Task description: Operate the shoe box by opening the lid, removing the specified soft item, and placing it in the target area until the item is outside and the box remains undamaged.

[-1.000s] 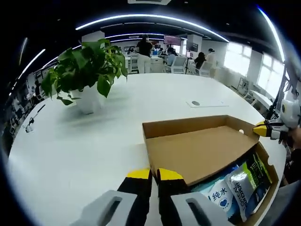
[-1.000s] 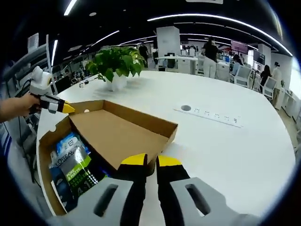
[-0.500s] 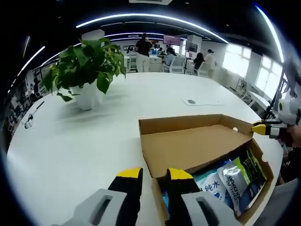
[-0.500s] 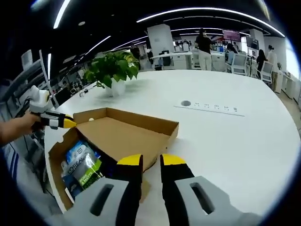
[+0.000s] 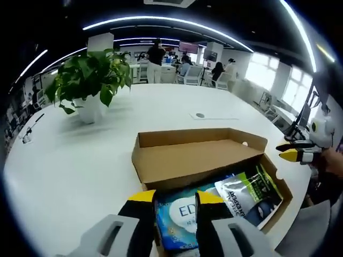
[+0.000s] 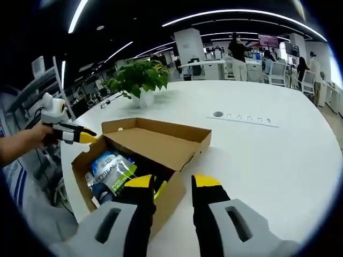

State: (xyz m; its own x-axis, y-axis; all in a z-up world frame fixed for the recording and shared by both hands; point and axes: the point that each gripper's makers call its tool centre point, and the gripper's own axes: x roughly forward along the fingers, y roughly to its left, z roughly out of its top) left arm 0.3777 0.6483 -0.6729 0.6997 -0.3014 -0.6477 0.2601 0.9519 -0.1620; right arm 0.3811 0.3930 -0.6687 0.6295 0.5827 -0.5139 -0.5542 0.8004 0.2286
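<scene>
— What's in front of me?

— I see a white round bench carrying a cardboard shoe box, its lid raised and leaning back. A potted plant stands well beyond it.

— And the soft items?

— Inside the box, a blue wipes pack lies just ahead of my left hand-held gripper, partly hidden behind its spread, empty jaws. Beside it sits a silver-and-green pouch. My right hand-held gripper hovers over the box's near corner, jaws apart, grasping nothing.

— Anything unclear?

— The pack's lettering is cut off; the box floor beneath the packs is hidden.
</scene>
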